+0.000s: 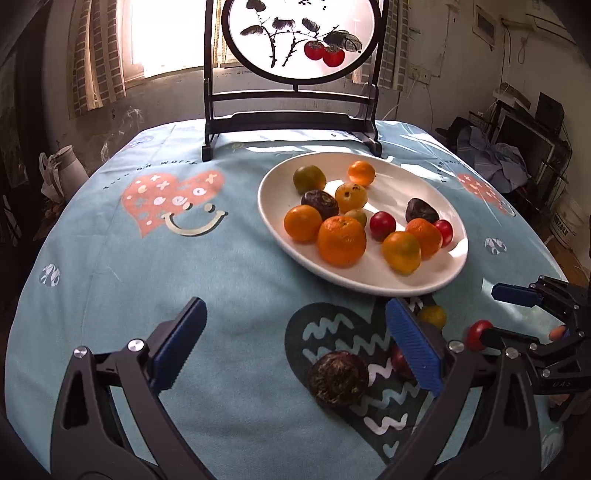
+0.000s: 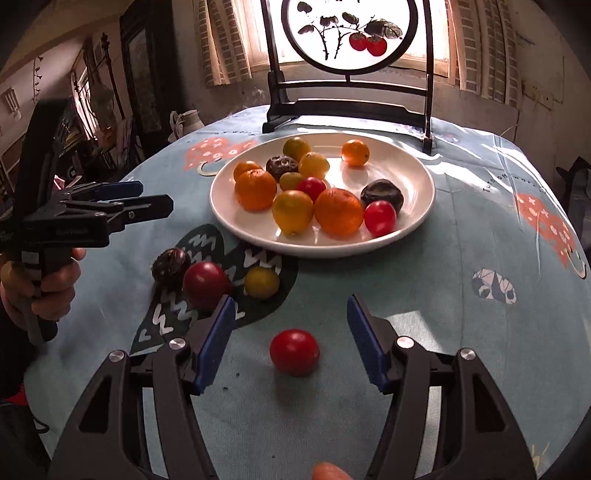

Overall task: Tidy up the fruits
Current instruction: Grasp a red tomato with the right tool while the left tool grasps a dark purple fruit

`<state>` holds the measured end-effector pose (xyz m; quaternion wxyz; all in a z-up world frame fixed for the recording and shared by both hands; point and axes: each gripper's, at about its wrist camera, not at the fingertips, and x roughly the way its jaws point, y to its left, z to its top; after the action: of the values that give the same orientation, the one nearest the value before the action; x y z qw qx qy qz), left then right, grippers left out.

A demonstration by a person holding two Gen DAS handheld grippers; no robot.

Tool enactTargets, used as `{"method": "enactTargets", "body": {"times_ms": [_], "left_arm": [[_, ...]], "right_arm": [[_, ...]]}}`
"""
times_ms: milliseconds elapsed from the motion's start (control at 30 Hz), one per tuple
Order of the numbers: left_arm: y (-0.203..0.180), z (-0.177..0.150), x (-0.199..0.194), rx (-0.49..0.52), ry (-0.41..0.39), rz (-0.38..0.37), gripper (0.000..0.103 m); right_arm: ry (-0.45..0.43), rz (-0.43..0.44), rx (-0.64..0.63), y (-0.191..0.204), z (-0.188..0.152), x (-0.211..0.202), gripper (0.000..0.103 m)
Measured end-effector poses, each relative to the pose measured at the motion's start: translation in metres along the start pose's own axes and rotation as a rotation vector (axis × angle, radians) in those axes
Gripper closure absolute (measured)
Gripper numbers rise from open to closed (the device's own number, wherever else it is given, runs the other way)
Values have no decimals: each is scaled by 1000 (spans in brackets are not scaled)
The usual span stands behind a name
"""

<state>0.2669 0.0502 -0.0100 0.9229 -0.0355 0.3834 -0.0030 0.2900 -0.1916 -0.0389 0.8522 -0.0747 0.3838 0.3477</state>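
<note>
A white plate [image 1: 273, 218] [image 2: 417, 206] holds several oranges, red and yellow tomatoes and dark fruits. On the cloth near it lie a dark fruit [image 1: 338, 378] [image 2: 170, 266], a dark red tomato [image 2: 206, 284], a yellow tomato [image 1: 433, 316] [image 2: 261, 282] and a bright red tomato [image 2: 294, 352] [image 1: 478, 334]. My left gripper [image 1: 295, 347] is open, the dark fruit just inside its right finger. My right gripper [image 2: 290, 339] is open with the bright red tomato lying between its fingers, untouched.
A dark wooden stand with a round painted screen [image 1: 295, 48] [image 2: 351, 33] stands at the table's far edge behind the plate. The round table has a light blue patterned cloth [image 1: 147, 277]. A white jug [image 2: 188, 122] sits beyond the left edge.
</note>
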Motion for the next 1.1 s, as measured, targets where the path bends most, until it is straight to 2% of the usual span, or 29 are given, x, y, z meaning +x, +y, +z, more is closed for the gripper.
{"method": "enactTargets", "body": {"times_ms": [233,667,733,800,900,967,1000,1067,1100], "left_arm": [[11,-19,6,-35,72,11,4],[6,-20,3,4,65,39,4],[6,-20,4,7,70,42,4],[6,-20,4,9,70,44,4],[6,-20,4,13,66,43,4],[5,-21,4,27,65,28,4],[2,-22,5,50,77,-4,4],[-8,-27,8,134,103,-77,4],[-16,-30,8,190,93,-77,4]], "right_arm": [[72,-19,-39,11,-10,11,40],[94,-36,-33,9,-13,14,41],[95,-38,-33,9,-13,14,45],[99,-42,-33,8,-13,14,57],[110,-50,-31,6,-15,16,69],[103,-46,-18,4,-15,14,71],[97,-30,-4,2,-14,13,71],[87,-4,13,1,-14,10,71],[87,-2,12,2,-14,10,71]]}}
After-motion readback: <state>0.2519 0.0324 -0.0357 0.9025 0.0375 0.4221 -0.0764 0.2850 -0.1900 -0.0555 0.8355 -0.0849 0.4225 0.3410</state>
